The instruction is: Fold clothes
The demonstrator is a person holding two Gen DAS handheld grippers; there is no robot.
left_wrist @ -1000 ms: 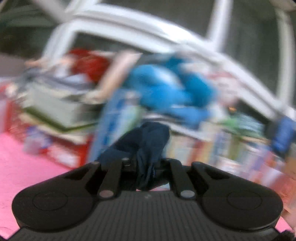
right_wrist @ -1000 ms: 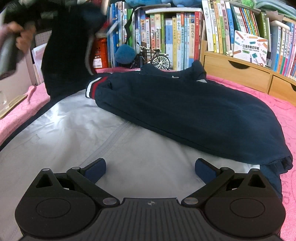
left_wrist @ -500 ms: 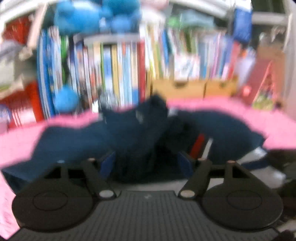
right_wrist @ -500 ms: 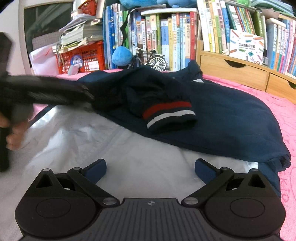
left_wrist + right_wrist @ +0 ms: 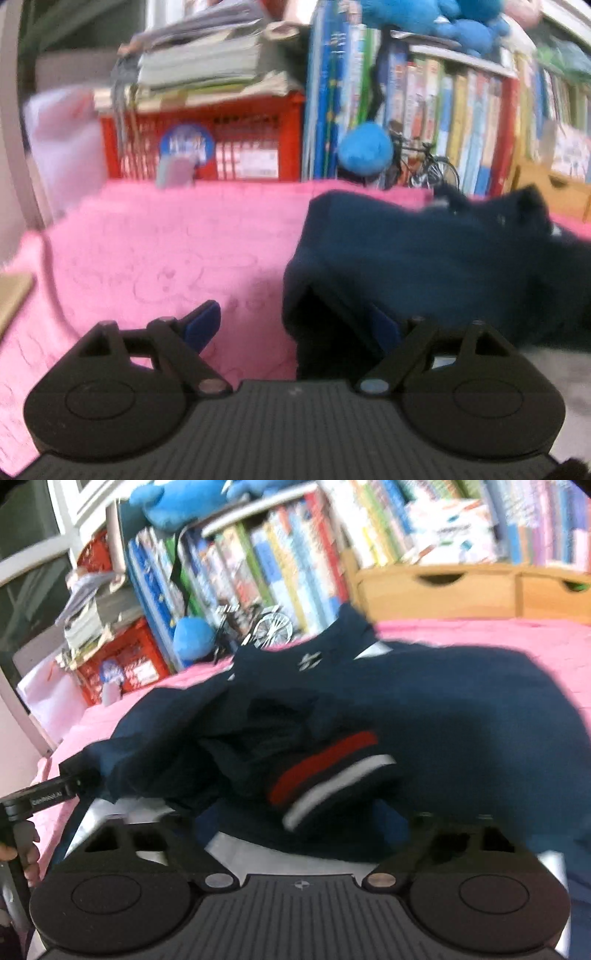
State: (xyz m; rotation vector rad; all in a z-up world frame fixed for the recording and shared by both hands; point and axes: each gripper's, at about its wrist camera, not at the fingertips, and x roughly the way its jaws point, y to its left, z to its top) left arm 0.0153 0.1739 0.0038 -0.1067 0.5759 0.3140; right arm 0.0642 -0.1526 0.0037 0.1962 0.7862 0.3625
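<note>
A navy jacket (image 5: 461, 709) lies on the pink bedspread (image 5: 480, 631), with one sleeve folded across it. The sleeve's red and white cuff (image 5: 328, 771) lies just ahead of my right gripper (image 5: 301, 827). That gripper stands wide open, and cloth drapes over its fingertips. In the left wrist view the jacket's folded left edge (image 5: 406, 258) fills the right half. My left gripper (image 5: 293, 325) is open there. Its left pad (image 5: 201, 325) is over bare pink cover and its right pad is half under the navy cloth. A hand (image 5: 22, 853) holds the left gripper's handle.
A bookshelf (image 5: 266, 565), a red crate (image 5: 207, 147) under stacked papers, blue plush toys (image 5: 365, 147) and a model bicycle (image 5: 424, 166) line the far side. Wooden drawers (image 5: 443, 587) stand at back right. Grey lining (image 5: 240, 845) shows under the jacket.
My left gripper opened and let the sleeve drop across the jacket, then drew back to the jacket's left edge. My right gripper tilted and moved forward up to the cuff.
</note>
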